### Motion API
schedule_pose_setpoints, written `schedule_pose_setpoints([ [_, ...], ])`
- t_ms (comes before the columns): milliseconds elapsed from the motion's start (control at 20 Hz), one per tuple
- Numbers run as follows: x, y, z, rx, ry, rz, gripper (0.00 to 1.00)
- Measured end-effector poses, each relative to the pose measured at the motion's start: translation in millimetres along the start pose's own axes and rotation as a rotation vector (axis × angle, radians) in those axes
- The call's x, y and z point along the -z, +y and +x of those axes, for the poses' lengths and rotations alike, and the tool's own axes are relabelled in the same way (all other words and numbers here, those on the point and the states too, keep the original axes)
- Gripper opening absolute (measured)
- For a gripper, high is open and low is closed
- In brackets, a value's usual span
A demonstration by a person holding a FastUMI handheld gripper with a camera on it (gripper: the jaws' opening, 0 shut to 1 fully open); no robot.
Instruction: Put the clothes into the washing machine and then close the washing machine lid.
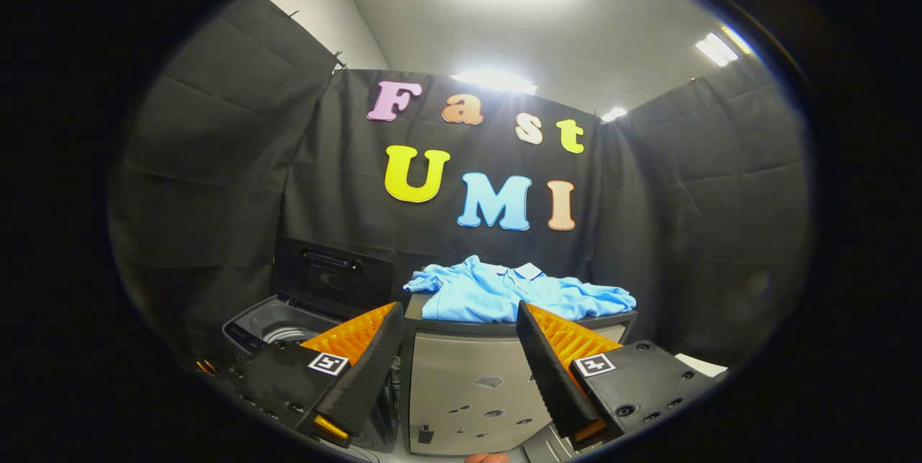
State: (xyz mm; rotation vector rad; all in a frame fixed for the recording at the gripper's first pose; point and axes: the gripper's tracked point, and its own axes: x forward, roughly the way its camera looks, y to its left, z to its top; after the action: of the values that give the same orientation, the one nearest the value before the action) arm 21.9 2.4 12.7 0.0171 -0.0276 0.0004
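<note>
— Lying crumpled on that grey cabinet, the light blue shirt sits beyond the fingers.
— And the hand-held gripper?
— Spread wide, grasping nothing. The washing machine stands left of the cabinet, lid raised.

The gripper is held level and faces forward, its two fingers spread wide apart with a broad open gap between them. Nothing is held and neither finger touches anything. The left finger rises from its dark mounting block and leans inward toward the right; the right finger mirrors it, leaning inward toward the left, so the tips stand closer together than the bases. Each finger shows a ribbed outer face and a textured inner pad. Each mounting block carries a small square marker on its top. At the near edge, below the gap, a small part of the person's hand shows.
</note>
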Motion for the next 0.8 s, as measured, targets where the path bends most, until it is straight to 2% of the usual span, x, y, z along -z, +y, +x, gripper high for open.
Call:
schedule_pose_setpoints([
  [550, -34, 9, 14, 0.030, -0.039, -0.029, 0.98],
  [800, -48, 9, 36, -0.009, -0.008, -0.038, 0.98],
])
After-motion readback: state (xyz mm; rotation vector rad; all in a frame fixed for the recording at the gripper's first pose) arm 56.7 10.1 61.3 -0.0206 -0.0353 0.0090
